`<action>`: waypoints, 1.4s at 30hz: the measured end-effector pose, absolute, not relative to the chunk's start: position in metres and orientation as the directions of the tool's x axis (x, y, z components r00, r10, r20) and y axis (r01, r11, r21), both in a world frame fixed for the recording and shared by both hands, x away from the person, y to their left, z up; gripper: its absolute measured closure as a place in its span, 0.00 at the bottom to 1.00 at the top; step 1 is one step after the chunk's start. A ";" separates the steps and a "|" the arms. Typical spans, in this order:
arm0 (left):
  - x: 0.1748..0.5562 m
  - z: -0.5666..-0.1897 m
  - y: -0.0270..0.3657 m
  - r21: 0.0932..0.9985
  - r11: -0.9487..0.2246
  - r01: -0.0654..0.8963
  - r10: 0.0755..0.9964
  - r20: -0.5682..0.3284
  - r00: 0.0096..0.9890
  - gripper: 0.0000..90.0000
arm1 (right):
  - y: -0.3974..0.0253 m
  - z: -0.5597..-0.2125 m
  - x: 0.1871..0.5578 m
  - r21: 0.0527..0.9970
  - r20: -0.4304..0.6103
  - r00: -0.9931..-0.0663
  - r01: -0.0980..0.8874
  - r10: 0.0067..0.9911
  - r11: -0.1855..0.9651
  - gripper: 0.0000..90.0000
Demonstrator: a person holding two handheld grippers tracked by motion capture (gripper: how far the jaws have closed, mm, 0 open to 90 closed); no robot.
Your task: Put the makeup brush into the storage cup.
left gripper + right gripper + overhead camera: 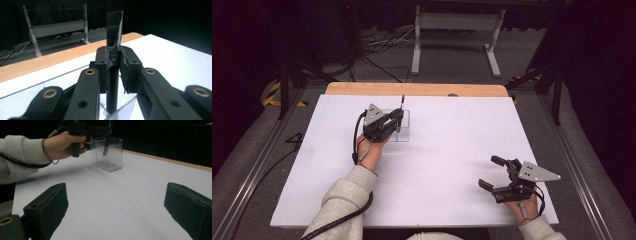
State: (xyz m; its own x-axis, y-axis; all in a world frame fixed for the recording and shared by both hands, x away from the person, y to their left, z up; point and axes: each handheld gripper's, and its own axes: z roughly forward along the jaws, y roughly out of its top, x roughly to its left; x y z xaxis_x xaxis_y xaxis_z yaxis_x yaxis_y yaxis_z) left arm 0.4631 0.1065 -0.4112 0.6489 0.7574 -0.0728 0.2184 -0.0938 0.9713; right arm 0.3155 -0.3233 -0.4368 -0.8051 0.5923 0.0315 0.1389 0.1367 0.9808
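Observation:
A slender black stick (402,102) stands upright, its lower end down inside a clear plastic box (406,134) on the far left part of the white tabletop. My left gripper (399,119) is shut on the stick above the box's rim. In the left gripper view the pads (130,67) clamp the stick (113,37) and a corner of the box (122,107) shows below. My right gripper (492,173) hovers open near the front right edge, holding nothing. The right gripper view shows its open jaws, with the box (112,157), the stick (106,148) and the left hand (62,143) farther off.
The white sheet (447,150) covers a wooden table whose bare strip (422,89) runs along the far edge. Beyond it are a grey floor, cables (377,47) and a white metal frame (457,25). Metal rails (577,165) flank the table.

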 end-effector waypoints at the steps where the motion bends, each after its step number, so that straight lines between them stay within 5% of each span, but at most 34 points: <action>1: 0.463 -0.411 0.107 0.972 -0.091 0.216 0.757 -0.073 0.649 0.86 | -0.323 -0.437 0.316 0.981 0.032 -0.806 0.139 0.592 0.137 0.06; 6: 0.461 -0.410 0.107 0.973 -0.082 0.214 0.748 -0.082 0.659 0.85 | -0.323 -0.437 0.316 0.980 0.034 -0.805 0.142 0.592 0.137 0.06; 13: 0.451 -0.399 0.107 0.977 -0.102 0.186 0.730 -0.054 0.681 0.61 | -0.324 -0.437 0.316 0.980 0.034 -0.805 0.142 0.593 0.136 0.06; 24: 0.438 -0.383 0.123 0.978 -0.035 0.204 0.656 -0.132 0.743 0.21 | -0.324 -0.437 0.317 0.981 0.036 -0.803 0.141 0.594 0.132 0.06; 31: 0.424 -0.374 0.136 0.983 -0.042 0.180 0.618 -0.116 0.778 0.09 | -0.323 -0.434 0.326 0.980 0.023 -0.802 0.135 0.597 0.144 0.06; 42: 0.402 -0.369 0.157 0.984 -0.042 0.176 0.574 -0.120 0.810 0.05 | -0.331 -0.433 0.333 0.980 0.026 -0.786 0.141 0.618 0.138 0.06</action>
